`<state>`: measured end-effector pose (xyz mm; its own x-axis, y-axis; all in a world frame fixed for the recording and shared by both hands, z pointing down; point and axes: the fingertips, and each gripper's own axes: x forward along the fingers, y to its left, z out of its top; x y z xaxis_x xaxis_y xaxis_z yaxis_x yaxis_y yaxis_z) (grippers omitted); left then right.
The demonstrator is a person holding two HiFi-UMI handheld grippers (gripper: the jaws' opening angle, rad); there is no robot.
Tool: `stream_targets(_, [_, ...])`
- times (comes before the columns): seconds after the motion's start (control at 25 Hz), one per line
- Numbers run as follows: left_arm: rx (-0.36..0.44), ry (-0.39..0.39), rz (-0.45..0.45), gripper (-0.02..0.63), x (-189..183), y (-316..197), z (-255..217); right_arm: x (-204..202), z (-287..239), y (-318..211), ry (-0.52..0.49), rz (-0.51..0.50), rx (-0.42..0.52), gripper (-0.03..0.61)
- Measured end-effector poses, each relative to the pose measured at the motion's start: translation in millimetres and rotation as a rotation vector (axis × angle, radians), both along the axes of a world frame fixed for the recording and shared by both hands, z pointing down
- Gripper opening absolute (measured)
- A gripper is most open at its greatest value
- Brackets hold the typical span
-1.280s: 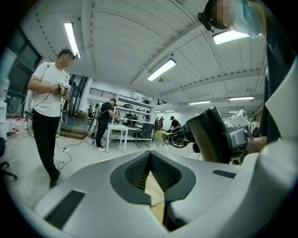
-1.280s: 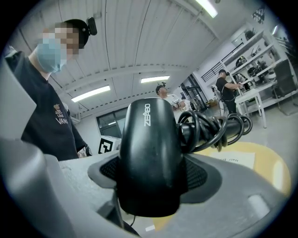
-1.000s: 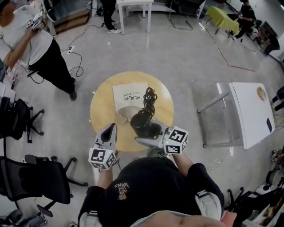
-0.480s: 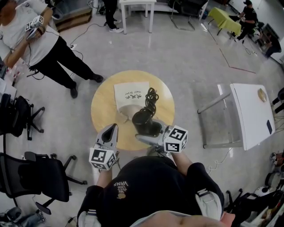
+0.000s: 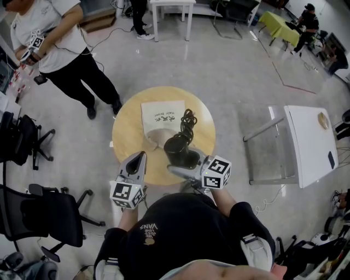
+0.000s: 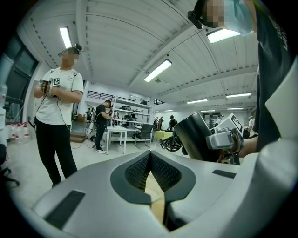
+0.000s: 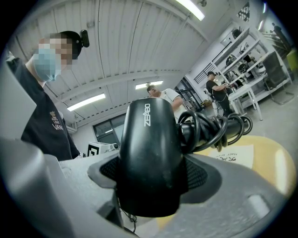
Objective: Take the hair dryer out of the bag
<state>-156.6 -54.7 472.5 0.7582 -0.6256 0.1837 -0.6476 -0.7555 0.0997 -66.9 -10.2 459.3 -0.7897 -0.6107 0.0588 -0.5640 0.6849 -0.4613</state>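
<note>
The black hair dryer (image 5: pixel 179 151) is out of the bag, held above the near side of the round wooden table (image 5: pixel 127 136). My right gripper (image 5: pixel 184 164) is shut on its barrel. In the right gripper view the dryer (image 7: pixel 149 153) fills the space between the pads, with its coiled black cord (image 7: pixel 212 128) bunched on the far side. The cream bag (image 5: pixel 161 117) lies flat on the table behind it, its printed side up. My left gripper (image 5: pixel 141 155) hovers at the table's near left edge, shut and empty. The left gripper view shows those pads (image 6: pixel 160 173) pressed together and the dryer (image 6: pixel 198 137) off to the right.
A person in a white shirt and black trousers (image 5: pixel 65 49) stands at the far left. A white table (image 5: pixel 309 139) stands to the right, another white table (image 5: pixel 169 13) at the back. Black office chairs (image 5: pixel 46 216) are on the left, and cables (image 5: pixel 95 76) run over the floor.
Both grippers and the hair dryer have kept still. The person at the far left has stepped closer toward the table.
</note>
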Motion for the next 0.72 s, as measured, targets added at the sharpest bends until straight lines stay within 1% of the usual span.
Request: stream_targets(0.72, [-0.013,0.013,-0.002,0.011,-0.2,-0.8,-0.1,-4.3,-2.6,0.5,-0.011,-0.015,0.006,0.353])
